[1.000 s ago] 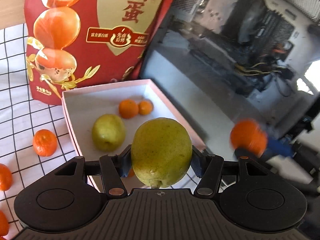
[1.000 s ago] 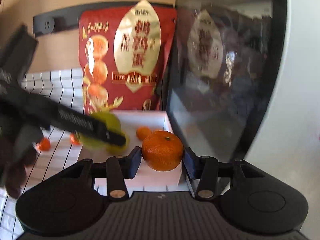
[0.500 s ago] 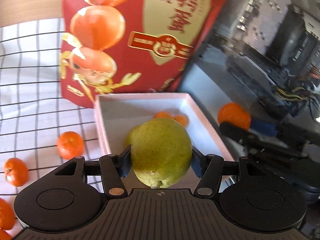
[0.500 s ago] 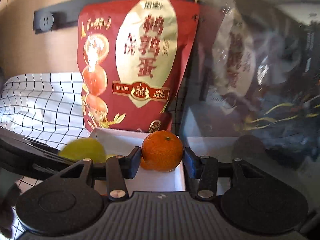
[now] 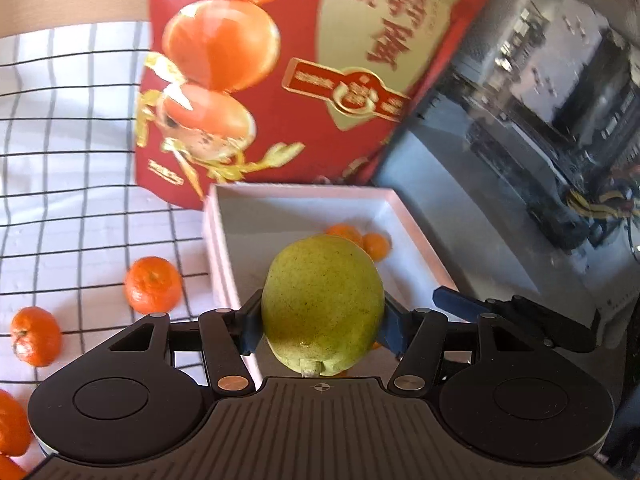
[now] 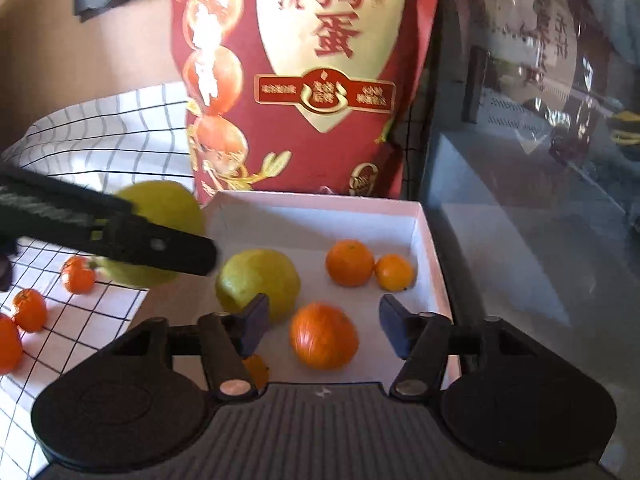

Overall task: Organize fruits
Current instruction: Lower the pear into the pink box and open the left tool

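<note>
Taking the white box [image 6: 424,224] as landmark. Nearest the left wrist camera, left gripper [image 5: 322,326] clamped on a green pear [image 5: 322,306], both pads pressed against its sides, stem end toward the camera, held above the box's near-left part. From the right wrist camera, same pear [image 6: 160,208] seen just outside the box's left wall, partly hidden behind a black finger [image 6: 160,246] of the left gripper.

Right gripper [image 6: 320,326] spread wide, holding nothing, poised over the near end of the box. Between its spread pads, down on the box floor, a large mandarin [image 6: 324,336]. Just left of that, partly behind the left pad, a second pear [image 6: 258,284] resting in the box. Low by the near-left corner of the box, a bit of orange fruit [image 6: 256,370], mostly hidden by the gripper.

Farther in, toward the box's far-right corner, two small mandarins [image 6: 350,263] touching side by side.

Left of the box, on the checked cloth [image 5: 60,160], several loose mandarins [image 5: 153,285], well apart from the box wall.

Behind the box, touching or nearly touching its far wall, a tall red bag [image 6: 304,80] standing upright. Right of the box, a dark glass panel [image 6: 540,160] with reflections.
</note>
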Available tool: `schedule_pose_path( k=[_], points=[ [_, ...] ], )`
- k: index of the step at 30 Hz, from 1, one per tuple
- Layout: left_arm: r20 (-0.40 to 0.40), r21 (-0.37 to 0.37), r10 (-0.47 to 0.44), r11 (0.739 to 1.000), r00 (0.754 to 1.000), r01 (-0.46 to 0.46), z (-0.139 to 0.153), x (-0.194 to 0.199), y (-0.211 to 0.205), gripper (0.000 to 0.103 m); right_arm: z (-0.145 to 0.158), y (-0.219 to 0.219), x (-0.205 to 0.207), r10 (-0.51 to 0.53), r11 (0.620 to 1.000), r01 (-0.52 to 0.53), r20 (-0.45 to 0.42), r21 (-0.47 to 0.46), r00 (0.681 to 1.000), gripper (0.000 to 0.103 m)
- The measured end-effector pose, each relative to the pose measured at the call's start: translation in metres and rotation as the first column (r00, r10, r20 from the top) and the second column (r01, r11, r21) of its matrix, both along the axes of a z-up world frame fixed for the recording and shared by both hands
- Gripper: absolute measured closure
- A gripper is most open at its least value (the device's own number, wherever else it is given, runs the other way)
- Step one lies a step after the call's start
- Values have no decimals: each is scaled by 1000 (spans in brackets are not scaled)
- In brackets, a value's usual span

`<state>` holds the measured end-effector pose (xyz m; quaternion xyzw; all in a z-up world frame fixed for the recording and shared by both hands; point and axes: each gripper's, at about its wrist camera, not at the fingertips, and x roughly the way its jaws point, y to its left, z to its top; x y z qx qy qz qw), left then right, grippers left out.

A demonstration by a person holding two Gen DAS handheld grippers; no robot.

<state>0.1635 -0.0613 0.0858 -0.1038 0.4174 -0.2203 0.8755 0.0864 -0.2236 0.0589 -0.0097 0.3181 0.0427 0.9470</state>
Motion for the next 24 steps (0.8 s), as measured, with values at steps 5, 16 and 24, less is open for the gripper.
schedule_pose_path(
  k=[5,16,24],
  points=[
    [-48,39,-83,996,995,85,-12,0,-23,39,-7,1,-23,-14,1000,14,6,-14,1000,39],
    [-41,230,-148,961,988,154,-33,-3,-50,39,-5,-5,-72,-110,994,110,18,-2,994,34],
    [0,257,-206,946,979,199,-31,-11,-48,38,-24,5,-97,-150,989,151,-84,7,985,34]
  ],
)
